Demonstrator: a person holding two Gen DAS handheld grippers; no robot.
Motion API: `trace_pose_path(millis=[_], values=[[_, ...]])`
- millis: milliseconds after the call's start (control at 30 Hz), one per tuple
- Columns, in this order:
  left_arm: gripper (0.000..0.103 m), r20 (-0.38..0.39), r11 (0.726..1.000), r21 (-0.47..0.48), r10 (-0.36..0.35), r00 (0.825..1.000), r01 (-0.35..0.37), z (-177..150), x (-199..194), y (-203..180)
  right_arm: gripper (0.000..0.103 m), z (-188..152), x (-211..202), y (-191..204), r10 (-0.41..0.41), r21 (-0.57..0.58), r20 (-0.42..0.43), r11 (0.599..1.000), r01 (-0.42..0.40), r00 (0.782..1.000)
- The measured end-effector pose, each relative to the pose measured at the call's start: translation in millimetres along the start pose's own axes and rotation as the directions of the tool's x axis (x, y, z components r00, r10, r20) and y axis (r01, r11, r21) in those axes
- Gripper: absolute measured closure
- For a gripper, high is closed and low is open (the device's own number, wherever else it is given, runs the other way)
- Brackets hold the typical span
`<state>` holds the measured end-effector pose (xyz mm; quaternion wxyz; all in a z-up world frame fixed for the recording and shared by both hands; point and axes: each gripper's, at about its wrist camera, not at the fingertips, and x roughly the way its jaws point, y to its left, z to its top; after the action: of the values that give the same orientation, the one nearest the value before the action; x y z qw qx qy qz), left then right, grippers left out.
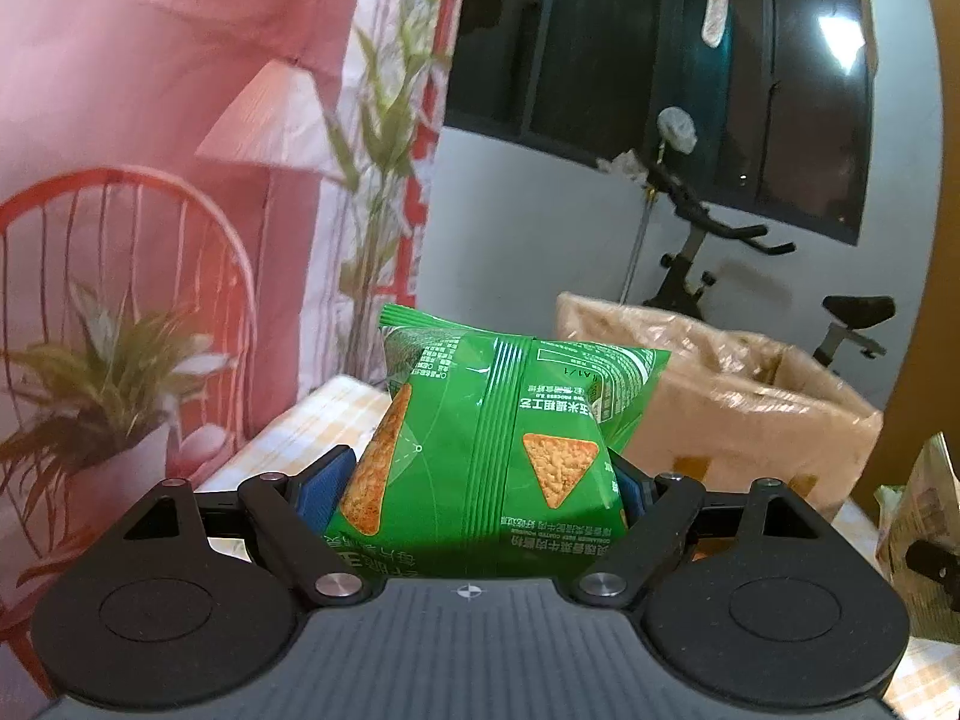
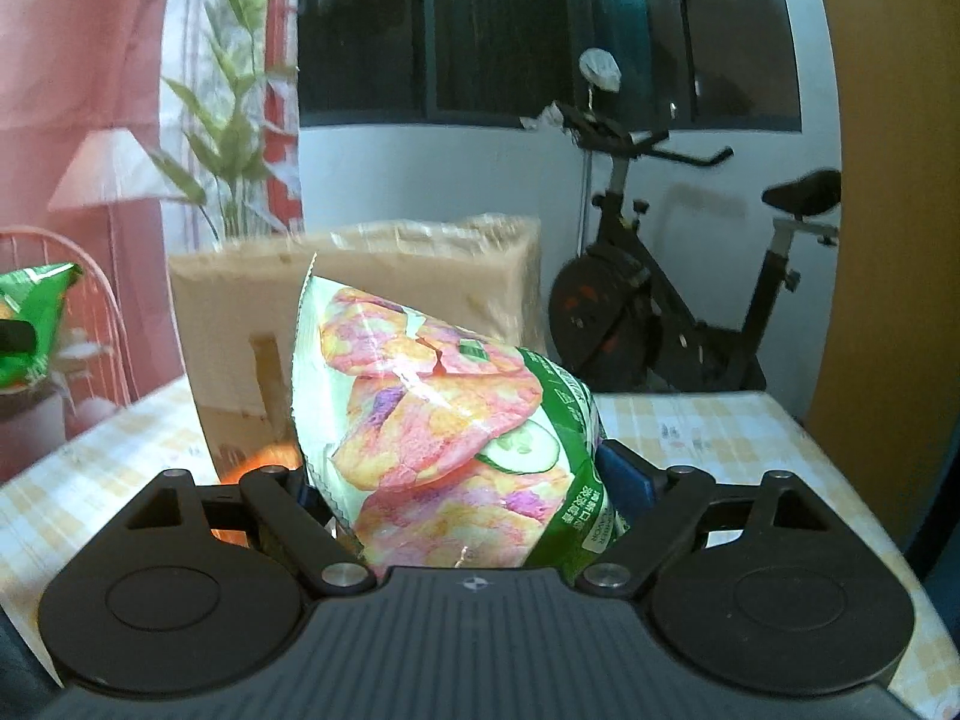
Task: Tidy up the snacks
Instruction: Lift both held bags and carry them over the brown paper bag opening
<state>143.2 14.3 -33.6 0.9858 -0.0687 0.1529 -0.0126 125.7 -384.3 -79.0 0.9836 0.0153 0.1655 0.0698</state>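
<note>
While both grippers are raised above the table [image 2: 690,420], each one carries a snack bag. The left gripper [image 1: 480,495] is clamped on a green chip bag [image 1: 504,438]; its blue pads [image 1: 321,483] press on both sides of the bag's lower half, with the jaws set wide. The bag stands upright with its printing upside down, and triangular chips are pictured on it. The right gripper [image 2: 474,495] holds a pale chip bag [image 2: 444,426] printed with pink chips and cucumber slices. This bag leans to the left, with its crimped edge upward, and fills the space between the wide-set jaws. A cardboard box [image 2: 372,300], wrapped in clear tape, stands on the checked tablecloth just behind both bags. In the right wrist view, the green bag appears at the left edge, well apart from the pale one. An exercise bike [image 2: 672,300] stands beyond the table, below a dark window [image 2: 480,30].
</note>
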Motion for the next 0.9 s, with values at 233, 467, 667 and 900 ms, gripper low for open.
trace_pose_path(millis=[233, 467, 667, 900], values=[[0.017, 0.033, 0.999, 0.023, -0.032, 0.999, 0.031, 24, -4, -19, 0.016, 36, -15, 2, 0.024, -0.008, 0.054, 1.000, -0.024, 0.998], [0.017, 0.070, 0.996, 0.063, -0.067, 0.995, 0.062, 50, -4, -37, 0.016, 70, -14, -2, 0.055, 0.026, 0.100, 0.998, -0.058, 0.993], [0.017, 0.071, 0.991, 0.082, -0.111, 0.991, 0.105, 71, 22, -53, 0.016, 103, 2, -5, 0.112, 0.043, 0.126, 0.992, -0.118, 0.986], [0.017, 0.038, 0.986, 0.100, -0.141, 0.989, 0.137, 87, 67, -72, 0.016, 142, 35, -11, 0.181, 0.069, 0.164, 0.978, -0.194, 0.970]])
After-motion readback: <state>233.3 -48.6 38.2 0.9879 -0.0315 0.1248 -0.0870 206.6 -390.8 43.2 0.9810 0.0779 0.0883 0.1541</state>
